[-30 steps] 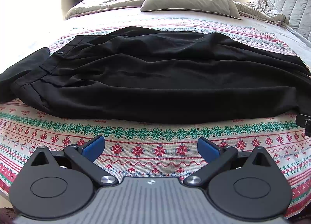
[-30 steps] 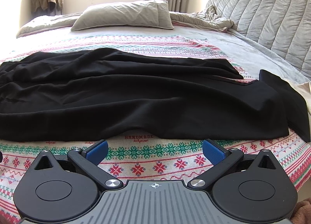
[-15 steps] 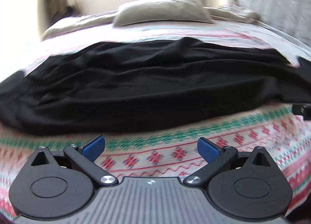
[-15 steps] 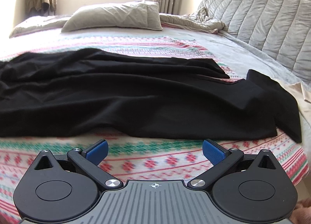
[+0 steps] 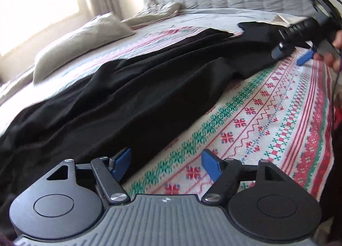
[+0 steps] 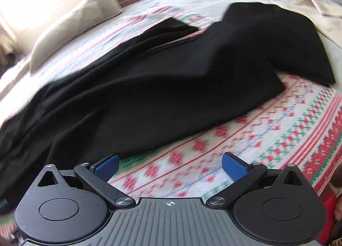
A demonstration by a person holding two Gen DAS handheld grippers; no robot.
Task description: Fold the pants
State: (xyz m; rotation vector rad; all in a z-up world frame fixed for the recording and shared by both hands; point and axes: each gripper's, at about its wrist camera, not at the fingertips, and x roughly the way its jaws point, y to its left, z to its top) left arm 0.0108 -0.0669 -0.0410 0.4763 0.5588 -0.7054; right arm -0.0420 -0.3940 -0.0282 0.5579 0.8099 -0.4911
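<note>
The left gripper [image 5: 165, 163] is seen closing, its blue pads [image 5: 210, 165] not yet pressing on anything — the near hem of the black pants [image 5: 149, 96] lies just by the left pad, while patterned blanket [image 5: 267, 126] shows in the gap. The right gripper [image 6: 170, 163] is held spread wide and empty, with only blanket between its pads and the pants' edge just beyond them. In the left wrist view the right gripper is also seen from outside, held by a hand [image 5: 334, 51] above the pants' far end near the bed's edge. The pants are laid lengthwise across the blanket, close to its near edge, rumpled, one end folded back on itself. Beyond them — toward the head of the bed — a grey pillow [image 5: 83, 40] is set.
</note>
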